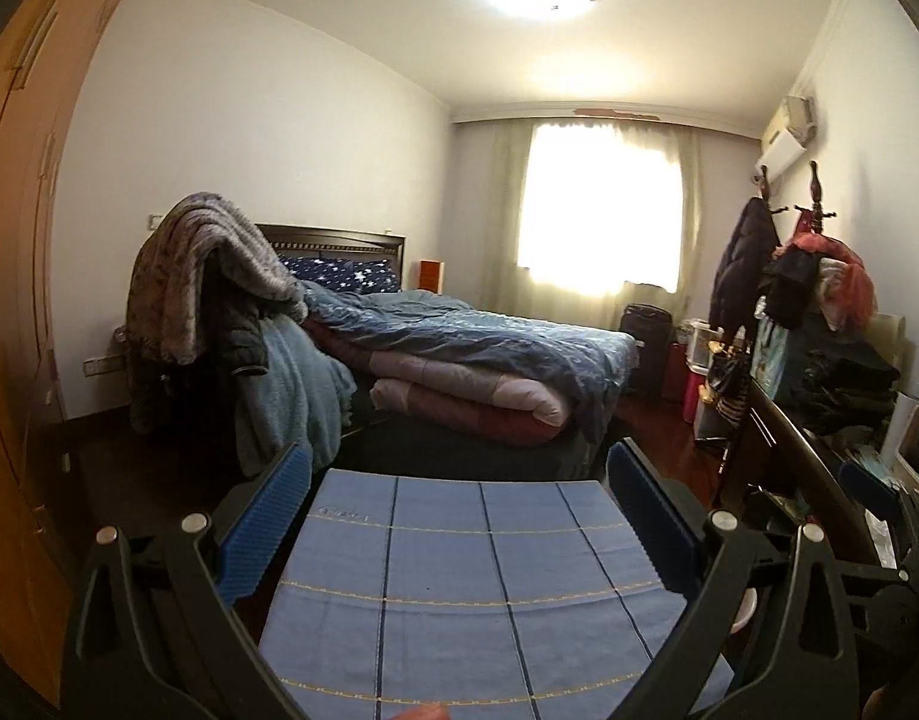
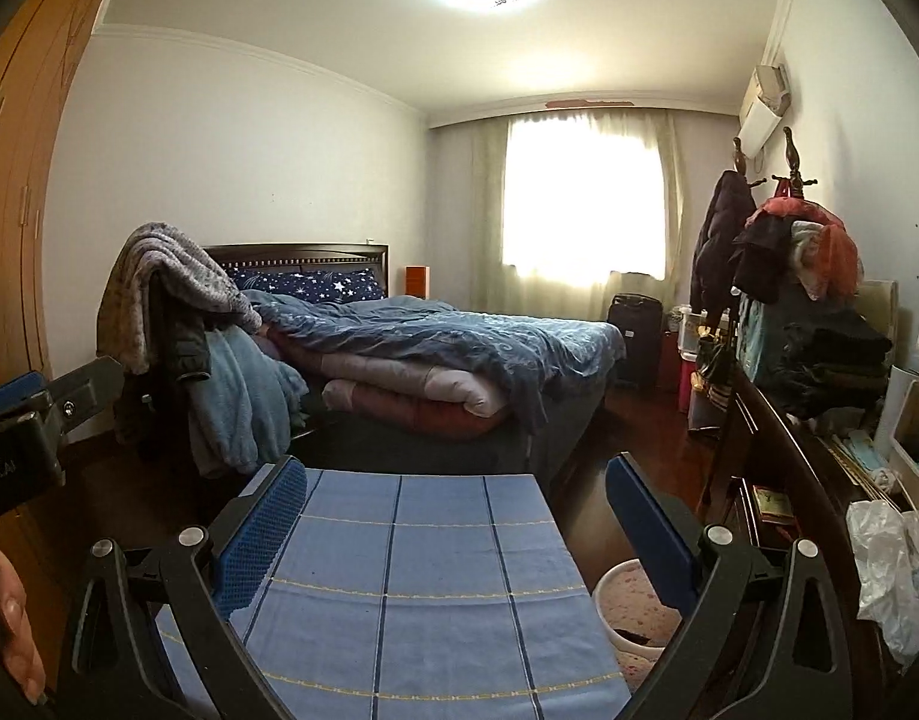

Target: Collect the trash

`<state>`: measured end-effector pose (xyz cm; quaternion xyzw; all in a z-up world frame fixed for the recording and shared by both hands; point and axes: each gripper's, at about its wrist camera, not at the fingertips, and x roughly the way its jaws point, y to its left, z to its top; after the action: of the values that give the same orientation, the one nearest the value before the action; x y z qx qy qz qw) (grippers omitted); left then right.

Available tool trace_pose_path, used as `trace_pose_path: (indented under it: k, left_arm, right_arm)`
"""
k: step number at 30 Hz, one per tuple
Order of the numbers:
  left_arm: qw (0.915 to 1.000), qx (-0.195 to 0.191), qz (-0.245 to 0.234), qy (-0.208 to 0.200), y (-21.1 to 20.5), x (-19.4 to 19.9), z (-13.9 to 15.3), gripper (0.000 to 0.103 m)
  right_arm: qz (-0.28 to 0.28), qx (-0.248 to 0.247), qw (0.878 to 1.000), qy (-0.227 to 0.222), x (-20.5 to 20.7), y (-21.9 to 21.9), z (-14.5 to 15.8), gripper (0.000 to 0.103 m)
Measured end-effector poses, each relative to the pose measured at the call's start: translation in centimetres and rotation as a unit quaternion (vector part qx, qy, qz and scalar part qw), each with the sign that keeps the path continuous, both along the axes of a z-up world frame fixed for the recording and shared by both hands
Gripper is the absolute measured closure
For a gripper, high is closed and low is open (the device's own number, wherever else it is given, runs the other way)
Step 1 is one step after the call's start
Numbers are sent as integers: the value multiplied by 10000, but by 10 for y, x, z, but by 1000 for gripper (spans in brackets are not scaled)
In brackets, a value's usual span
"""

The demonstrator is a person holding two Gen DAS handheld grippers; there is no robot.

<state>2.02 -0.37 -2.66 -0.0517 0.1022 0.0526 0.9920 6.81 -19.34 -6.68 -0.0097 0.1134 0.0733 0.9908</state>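
Right wrist view: right gripper (image 2: 456,531) jaws spread, empty | left gripper (image 1: 459,531) likewise | crumpled plastic (image 2: 897,570) lower right, bin (image 2: 633,606) beside — judgement: swing right, pinch low.

Bench (image 1: 459,600) covered in matt woven blue cloth, dark stripes, yellow stitched lines. Left hand-held gripper (image 1: 459,516): matt black plastic arms, shiny metal rivets, ribbed blue rubbery pads (image 1: 267,528). Right hand-held gripper (image 2: 456,516) same, pads (image 2: 261,534) finely dimpled. Wardrobe (image 1: 15,240) smooth semi-gloss wood. Bed (image 2: 459,336): soft matt quilted cloth; fuzzy fleece blanket (image 2: 159,282) over it; dark polished wood headboard (image 2: 297,252). Bin (image 2: 633,606) smooth plastic, speckled. Crinkly glossy plastic bag (image 2: 897,570). Floor (image 2: 645,426) glossy dark red wood. Curtains (image 1: 603,210) thin, sheer cloth.
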Motion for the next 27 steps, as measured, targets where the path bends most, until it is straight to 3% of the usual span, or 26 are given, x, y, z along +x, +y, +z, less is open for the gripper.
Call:
trace_pose_path:
  k: [27]
  left_arm:
    - [9984,185,-429,-310,-25,-22,13,3]
  right_arm:
    - [-594,65,9973,-429,-33,-26,17,4]
